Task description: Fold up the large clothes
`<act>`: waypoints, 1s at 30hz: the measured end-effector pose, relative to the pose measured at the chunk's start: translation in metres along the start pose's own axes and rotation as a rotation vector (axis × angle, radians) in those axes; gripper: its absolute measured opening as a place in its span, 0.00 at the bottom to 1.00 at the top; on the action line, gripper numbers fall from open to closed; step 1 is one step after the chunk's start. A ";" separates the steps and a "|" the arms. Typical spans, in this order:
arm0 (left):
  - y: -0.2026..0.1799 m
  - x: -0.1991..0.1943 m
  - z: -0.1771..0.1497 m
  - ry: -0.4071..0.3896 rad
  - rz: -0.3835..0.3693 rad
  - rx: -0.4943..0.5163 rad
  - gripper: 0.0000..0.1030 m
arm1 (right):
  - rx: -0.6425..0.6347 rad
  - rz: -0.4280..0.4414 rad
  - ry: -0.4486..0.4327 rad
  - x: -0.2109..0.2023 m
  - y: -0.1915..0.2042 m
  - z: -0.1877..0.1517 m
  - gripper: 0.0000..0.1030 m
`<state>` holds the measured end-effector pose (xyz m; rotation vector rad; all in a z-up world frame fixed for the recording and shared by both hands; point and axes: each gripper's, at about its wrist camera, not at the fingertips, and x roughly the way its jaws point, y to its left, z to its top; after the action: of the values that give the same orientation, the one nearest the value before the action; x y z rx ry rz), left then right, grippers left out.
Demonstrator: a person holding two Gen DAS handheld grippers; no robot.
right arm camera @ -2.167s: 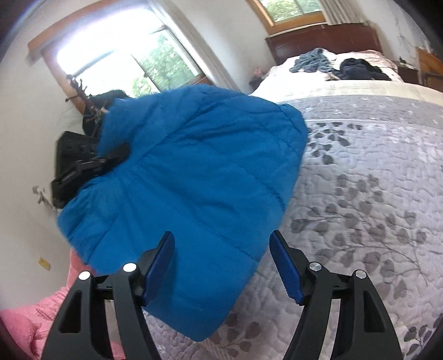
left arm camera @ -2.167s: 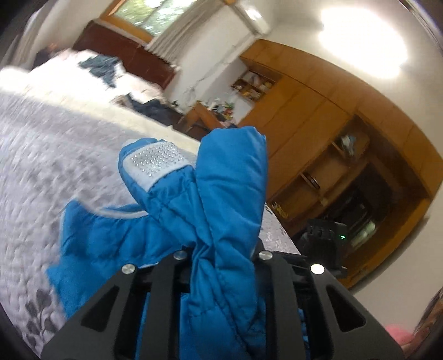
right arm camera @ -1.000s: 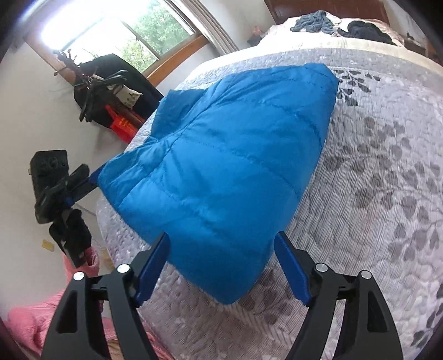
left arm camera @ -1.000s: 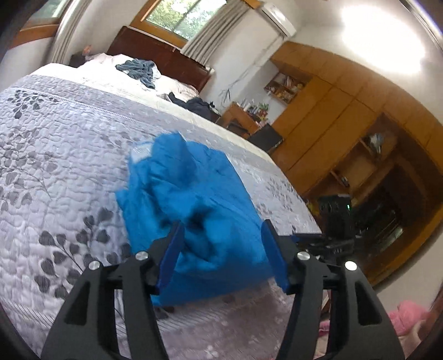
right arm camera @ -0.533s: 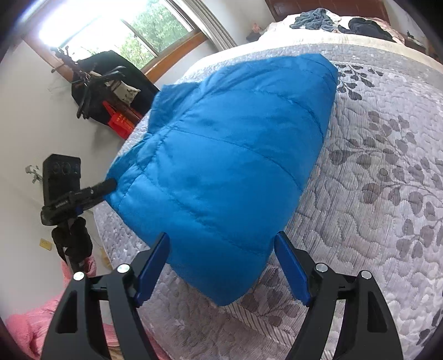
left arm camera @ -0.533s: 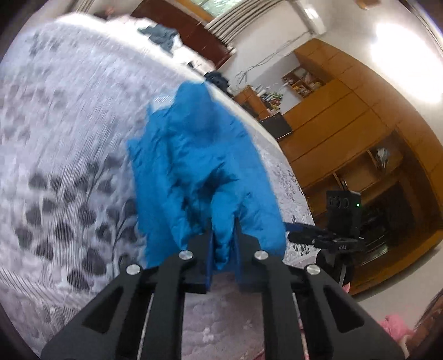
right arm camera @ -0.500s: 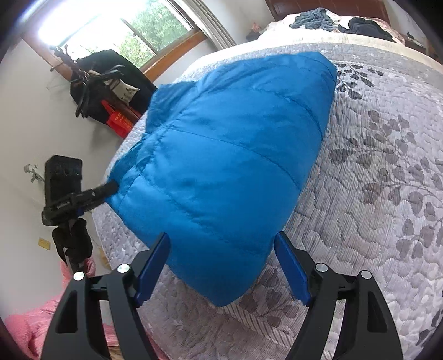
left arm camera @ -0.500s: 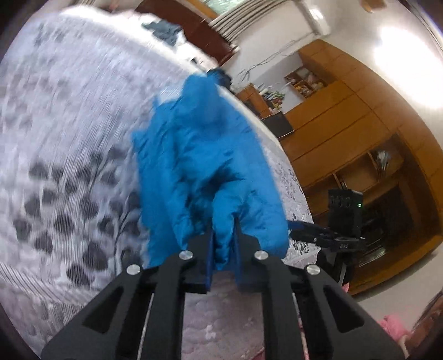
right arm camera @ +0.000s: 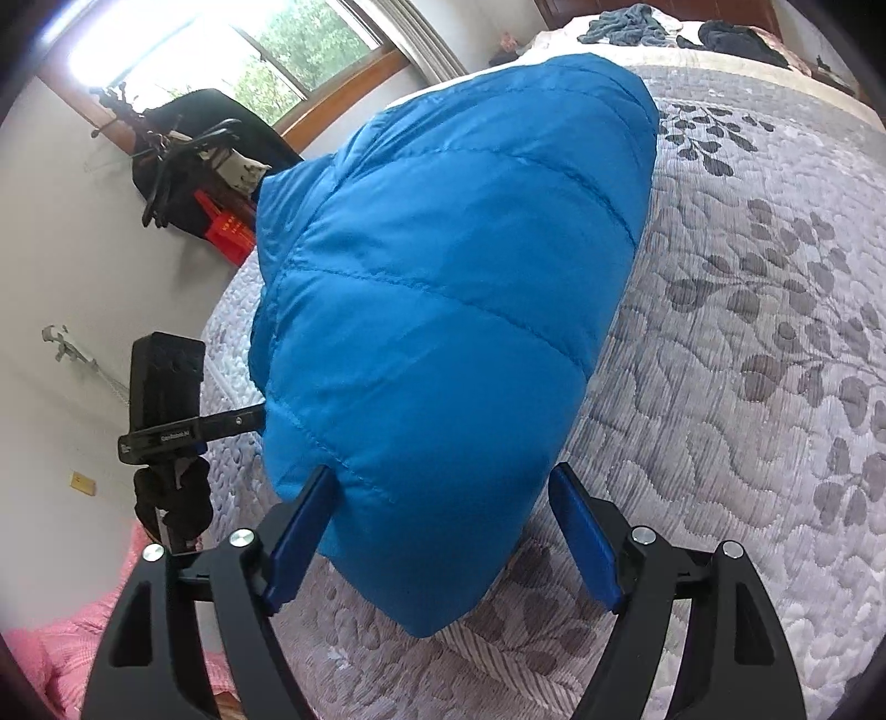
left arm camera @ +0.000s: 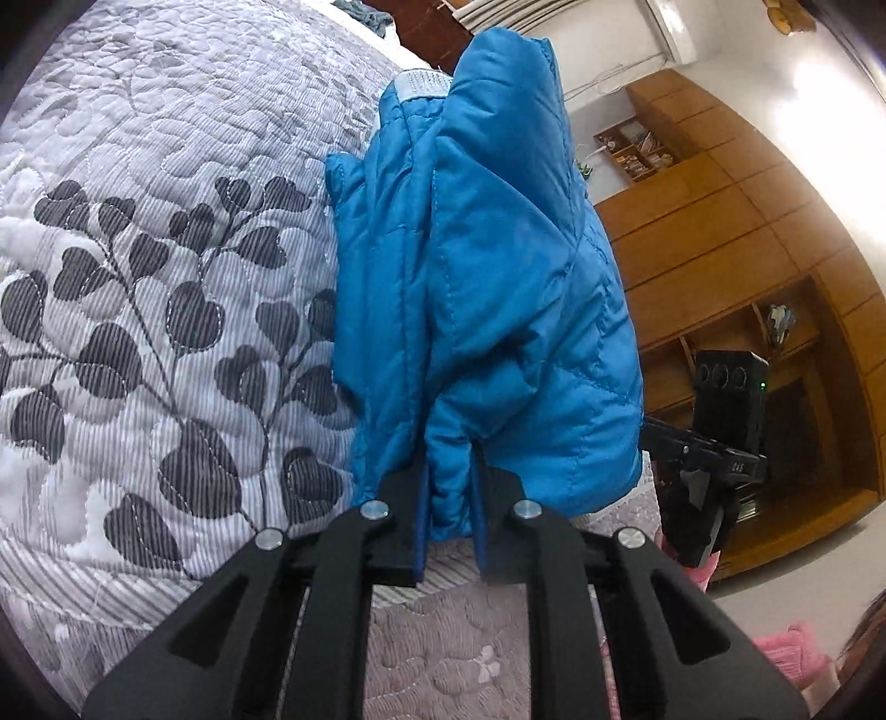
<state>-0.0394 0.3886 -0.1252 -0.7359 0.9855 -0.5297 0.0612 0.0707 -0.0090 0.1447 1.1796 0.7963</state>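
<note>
A blue quilted jacket [left arm camera: 487,288] is lifted off the grey leaf-patterned bedspread [left arm camera: 144,288], bunched and hanging tall. My left gripper [left arm camera: 448,498] is shut on a fold at its lower edge. In the right wrist view the same blue jacket [right arm camera: 454,310] bulges wide over the bedspread [right arm camera: 764,354]. My right gripper [right arm camera: 443,531] is open, its blue-padded fingers on either side of the jacket's near corner without pinching it. A grey label patch [left arm camera: 423,86] shows near the jacket's top.
A black camera on a stand [left arm camera: 725,410] is by the bed's right edge, with wooden cabinets [left arm camera: 736,232] behind. Another camera stand [right arm camera: 166,399] and a clothes rack [right arm camera: 194,166] are at the left. Loose clothes [right arm camera: 626,25] lie at the bed's head. Pink fabric [right arm camera: 61,653] shows below.
My left gripper, open around the jacket a second ago, shut on a fold and raised it. The jacket has swollen closer between the right gripper's fingers, which stayed open.
</note>
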 end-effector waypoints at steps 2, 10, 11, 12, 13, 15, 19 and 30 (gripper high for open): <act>-0.003 -0.001 0.000 -0.005 -0.006 0.004 0.13 | 0.001 0.005 -0.002 0.002 0.002 0.001 0.77; -0.043 -0.042 0.007 -0.099 0.059 0.112 0.40 | 0.005 0.029 -0.056 -0.019 -0.005 -0.001 0.78; -0.050 -0.048 0.010 -0.125 0.086 0.132 0.53 | 0.010 0.036 -0.063 -0.022 -0.007 0.000 0.80; -0.057 -0.054 0.013 -0.153 0.108 0.154 0.60 | 0.015 0.045 -0.072 -0.026 -0.008 0.001 0.81; -0.062 -0.058 0.018 -0.169 0.111 0.169 0.61 | 0.017 0.049 -0.081 -0.029 -0.009 0.002 0.83; -0.071 -0.061 0.033 -0.187 0.106 0.179 0.63 | 0.022 0.059 -0.103 -0.034 -0.012 0.006 0.86; -0.087 -0.049 0.061 -0.178 0.159 0.236 0.67 | 0.056 0.105 -0.130 -0.040 -0.023 0.015 0.90; -0.068 -0.003 0.109 -0.063 0.230 0.208 0.69 | 0.137 0.180 -0.112 -0.019 -0.053 0.044 0.93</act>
<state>0.0503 0.3809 -0.0340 -0.4443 0.9265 -0.3989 0.1217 0.0327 -0.0028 0.4083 1.1256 0.8535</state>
